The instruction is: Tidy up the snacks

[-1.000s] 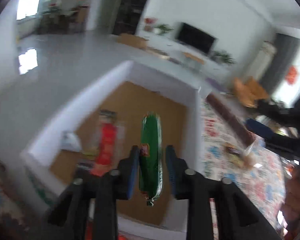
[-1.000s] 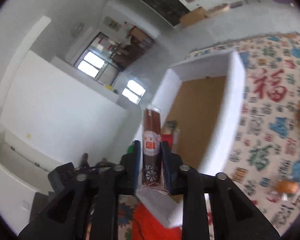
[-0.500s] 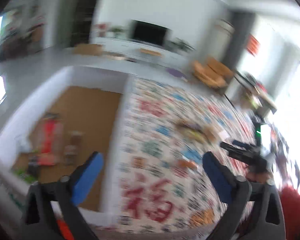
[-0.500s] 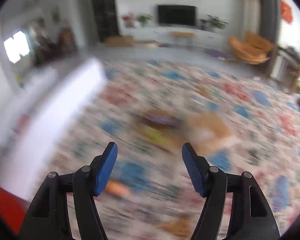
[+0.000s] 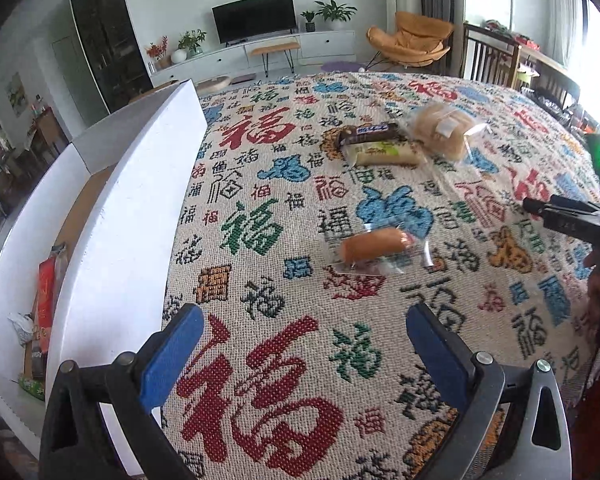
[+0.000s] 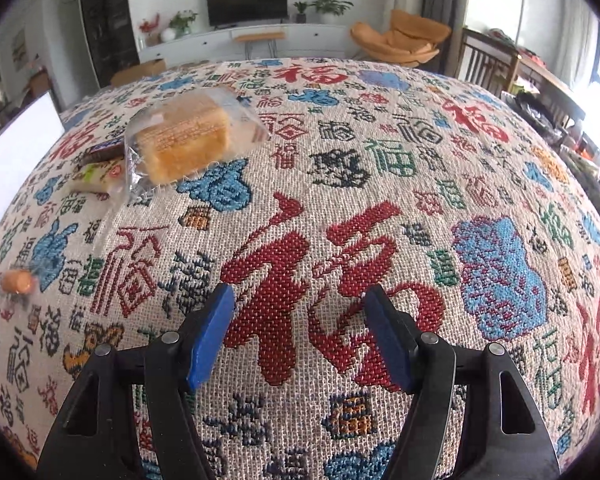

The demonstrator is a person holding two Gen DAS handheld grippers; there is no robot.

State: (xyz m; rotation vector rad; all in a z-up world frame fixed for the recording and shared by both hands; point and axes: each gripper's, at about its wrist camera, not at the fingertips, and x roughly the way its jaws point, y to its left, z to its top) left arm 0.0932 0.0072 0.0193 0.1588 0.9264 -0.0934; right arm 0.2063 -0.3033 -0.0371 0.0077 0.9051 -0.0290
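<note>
Both jaws just sprang wide and empty: left gripper (image 5: 300,344) faces the wrapped sausage (image 5: 374,245) just ahead, right gripper (image 6: 302,336) has the cake pack (image 6: 188,142) well ahead-left.

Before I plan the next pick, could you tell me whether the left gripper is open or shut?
Open: the left gripper has blue pads wide apart, with only patterned cloth between them.

The woven cream tablecloth (image 5: 300,240) bore the Chinese character 福 over and over in red, green, blue and black, largest in red at the lower centre of both views. The white lettering on the dark brown chocolate bar wrapper (image 5: 368,133) at upper centre was too blurred to read.
</note>
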